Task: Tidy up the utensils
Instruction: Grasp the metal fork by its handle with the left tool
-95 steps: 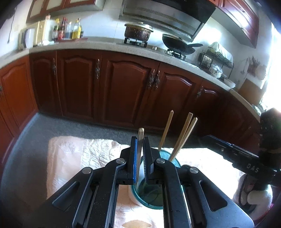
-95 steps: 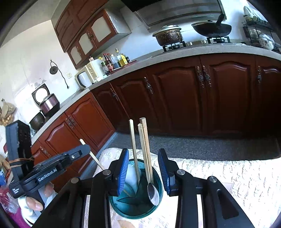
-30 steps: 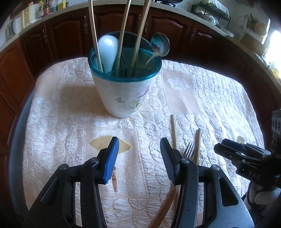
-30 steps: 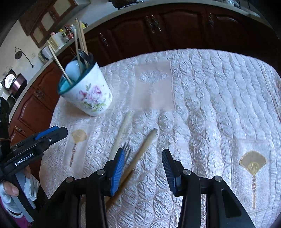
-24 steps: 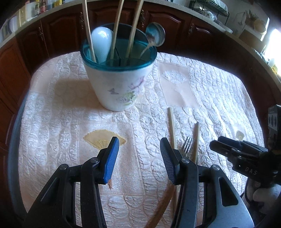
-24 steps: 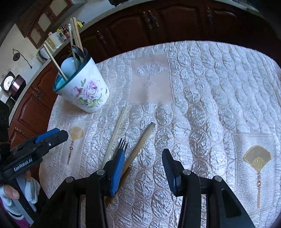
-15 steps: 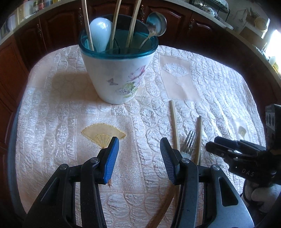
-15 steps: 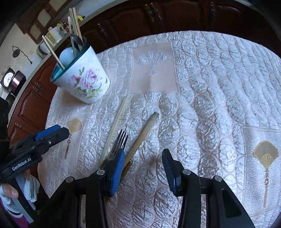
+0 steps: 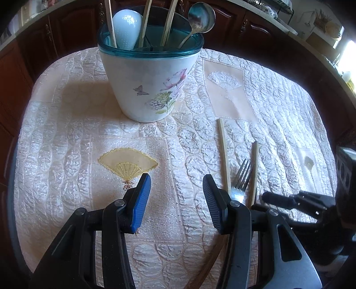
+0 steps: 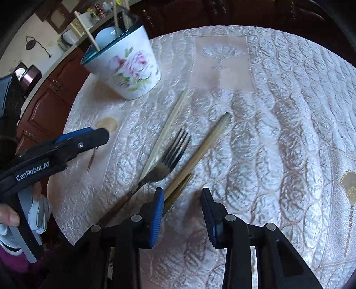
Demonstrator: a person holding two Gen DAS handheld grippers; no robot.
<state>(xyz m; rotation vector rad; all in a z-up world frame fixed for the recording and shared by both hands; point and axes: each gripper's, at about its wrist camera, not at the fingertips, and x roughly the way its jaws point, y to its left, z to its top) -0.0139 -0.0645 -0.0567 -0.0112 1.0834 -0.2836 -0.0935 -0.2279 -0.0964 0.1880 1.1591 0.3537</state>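
1. Two tools hang over a counter (image 9: 55,124) covered by a cream quilted cloth (image 10: 278,111) embroidered with gold fans; dark red cabinets (image 9: 73,24) ring the room behind it.
2. The left tool (image 9: 175,195) stands wide apart and empty above a fan motif, near the cloth's front edge. In the right view it shows from the side at left, (image 10: 98,135) gripped by a hand (image 10: 9,213).
3. The right tool (image 10: 182,204) is also spread wide and holds nothing; its left finger sits just above the near end of a chopstick. In the left view it appears only as a dark shape at right, (image 9: 267,196) too side-on to judge there.
4. A flowered pot (image 9: 151,80) with a teal rim stands upright at the far left of the cloth. Inside: a white spoon (image 9: 126,29), a metal spoon (image 9: 201,17) leaning on the rim, and three chopsticks (image 9: 168,22) standing up.
5. A fork (image 10: 169,160) lies flat on the cloth, tines toward the pot, between two loose chopsticks: the left stick (image 10: 169,126) touching it or just beside it, the right stick (image 10: 207,146) close on the other side. All three sit between the pot and the right tool.
6. The fork's handle runs under the right tool's left finger and is cut off from sight. The right view is motion-blurred, so the pot's contents are hard to read there.
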